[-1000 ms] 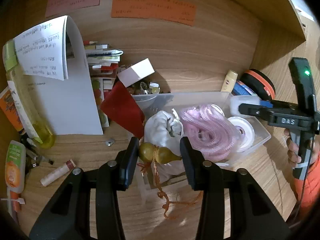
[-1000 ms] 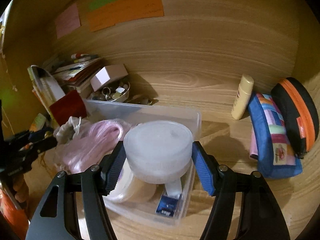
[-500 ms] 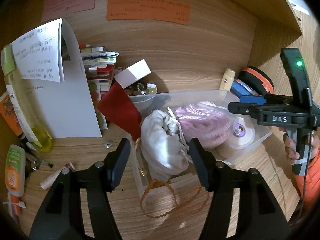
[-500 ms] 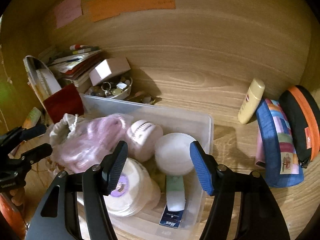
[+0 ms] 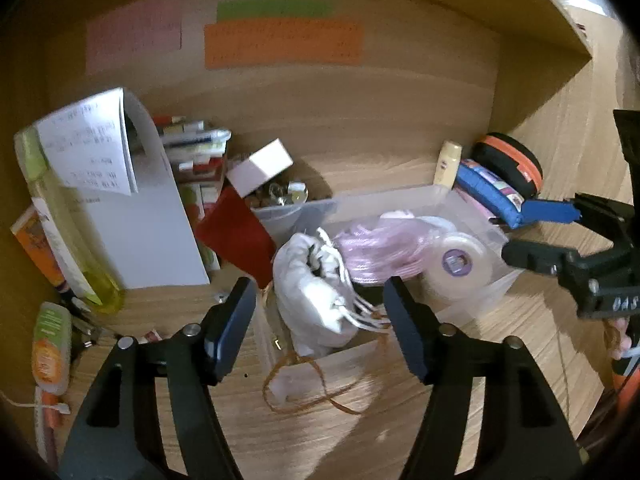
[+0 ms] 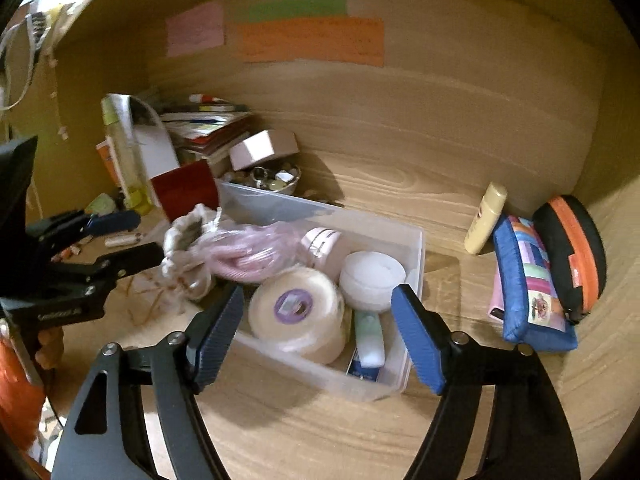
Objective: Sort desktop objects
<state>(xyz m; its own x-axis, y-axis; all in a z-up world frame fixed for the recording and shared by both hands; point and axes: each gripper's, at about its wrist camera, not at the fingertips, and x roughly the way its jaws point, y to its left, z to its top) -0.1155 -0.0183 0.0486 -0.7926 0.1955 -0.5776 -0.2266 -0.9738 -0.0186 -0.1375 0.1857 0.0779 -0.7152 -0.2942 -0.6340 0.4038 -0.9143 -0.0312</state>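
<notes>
A clear plastic bin (image 6: 414, 256) sits on the wooden desk. It holds a white cloth pouch (image 5: 312, 284), a pink cord bundle (image 5: 380, 240), a tape roll (image 6: 296, 308), a white round jar (image 6: 372, 274) and a small tube (image 6: 370, 332). An orange string (image 5: 304, 384) trails from the bin's near end onto the desk. My left gripper (image 5: 320, 324) is open and empty, just in front of the pouch. My right gripper (image 6: 320, 328) is open and empty, above the bin's near side by the tape roll.
A paper stand (image 5: 152, 220), a yellow bottle (image 5: 68, 240) and stacked books (image 5: 196, 148) stand at the left. A red card (image 5: 236, 232), a pink box (image 5: 260, 166) and a bowl of trinkets (image 6: 272, 178) lie behind the bin. A cream tube (image 6: 484, 218), blue pouch (image 6: 528, 280) and orange-black case (image 6: 572, 256) lie right.
My left gripper let go of the small gourd with the orange string, opened and backed off. My right gripper released the white jar into the bin, opened and pulled back.
</notes>
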